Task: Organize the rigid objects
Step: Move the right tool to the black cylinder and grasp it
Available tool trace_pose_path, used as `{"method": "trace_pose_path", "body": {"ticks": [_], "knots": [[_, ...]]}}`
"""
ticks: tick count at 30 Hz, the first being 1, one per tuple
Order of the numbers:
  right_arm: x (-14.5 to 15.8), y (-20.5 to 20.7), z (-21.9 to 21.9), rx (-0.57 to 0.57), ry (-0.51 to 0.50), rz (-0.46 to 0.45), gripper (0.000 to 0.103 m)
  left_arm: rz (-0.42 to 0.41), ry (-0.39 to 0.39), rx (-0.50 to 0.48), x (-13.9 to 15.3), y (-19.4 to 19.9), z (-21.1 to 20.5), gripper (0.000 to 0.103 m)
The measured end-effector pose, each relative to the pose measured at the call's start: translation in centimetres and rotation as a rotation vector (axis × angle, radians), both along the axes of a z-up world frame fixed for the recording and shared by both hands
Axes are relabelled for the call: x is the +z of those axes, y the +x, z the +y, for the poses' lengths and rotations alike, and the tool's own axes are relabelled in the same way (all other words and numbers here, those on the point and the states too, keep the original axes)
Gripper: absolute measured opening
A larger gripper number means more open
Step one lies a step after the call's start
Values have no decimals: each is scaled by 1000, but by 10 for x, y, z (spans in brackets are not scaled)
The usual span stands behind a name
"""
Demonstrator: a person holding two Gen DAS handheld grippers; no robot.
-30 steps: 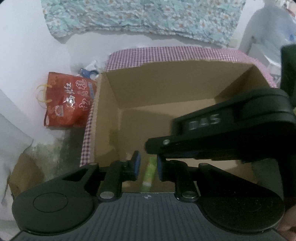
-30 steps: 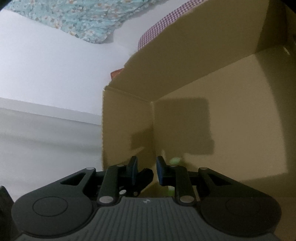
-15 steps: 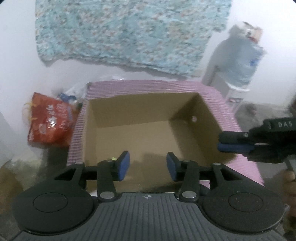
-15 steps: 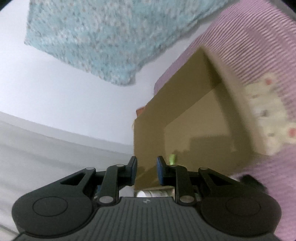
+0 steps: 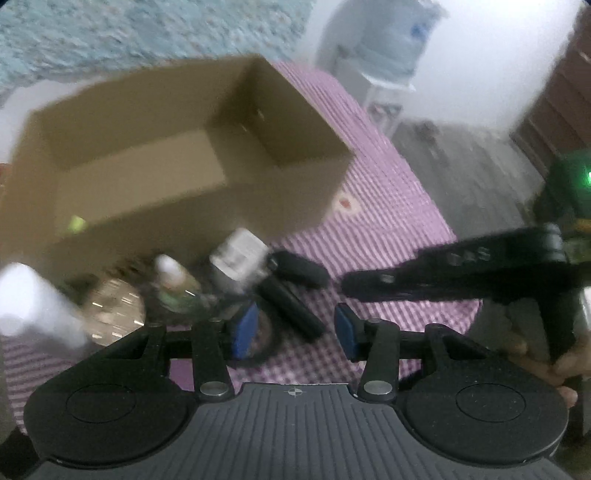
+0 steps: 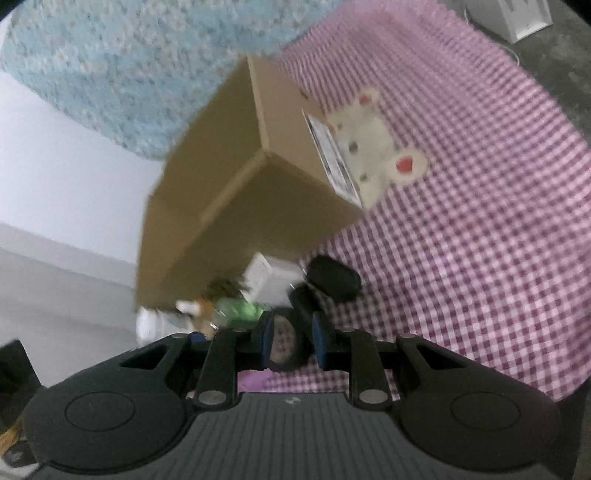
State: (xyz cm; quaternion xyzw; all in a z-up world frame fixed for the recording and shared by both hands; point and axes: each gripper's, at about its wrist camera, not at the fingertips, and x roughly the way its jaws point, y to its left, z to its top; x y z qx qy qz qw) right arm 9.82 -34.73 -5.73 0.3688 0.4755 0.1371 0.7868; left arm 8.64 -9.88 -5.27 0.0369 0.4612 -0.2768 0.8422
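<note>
An open cardboard box (image 5: 147,147) (image 6: 229,206) stands on a purple checked cloth (image 5: 388,229); a small green thing (image 5: 75,223) lies inside it. Blurred loose items lie before the box: a white cylinder (image 5: 22,306), a silvery round thing (image 5: 114,314), a white-capped bottle (image 5: 173,284), a white jar (image 5: 240,254) (image 6: 269,277), two black pieces (image 5: 299,269) (image 5: 291,306) and a black ring (image 6: 284,347). My left gripper (image 5: 295,330) hovers open over them, holding nothing. My right gripper (image 6: 291,336) (image 5: 343,288) keeps a narrow gap; the ring shows behind it, ungripped.
A floral blue cloth (image 5: 110,29) hangs on the white wall behind the box. A water dispenser (image 5: 388,48) stands at the back right on grey floor. A hand (image 5: 546,362) holds the right gripper. A white bear print (image 6: 373,147) marks the checked cloth (image 6: 480,221).
Both grippers have pulled back out of the box and swung toward the items in front of it. The left jaws have opened; the green thing stays in the box.
</note>
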Motion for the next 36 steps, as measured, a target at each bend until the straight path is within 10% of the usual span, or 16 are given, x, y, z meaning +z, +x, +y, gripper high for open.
{"method": "trace_pose_path", "body": {"ticks": [11, 36], "knots": [[-36, 37, 29, 88, -45, 53, 25, 84, 4, -65, -38, 12, -30, 30], [-57, 29, -1, 112, 44, 146, 24, 151, 59, -44, -65, 16, -39, 30]]}}
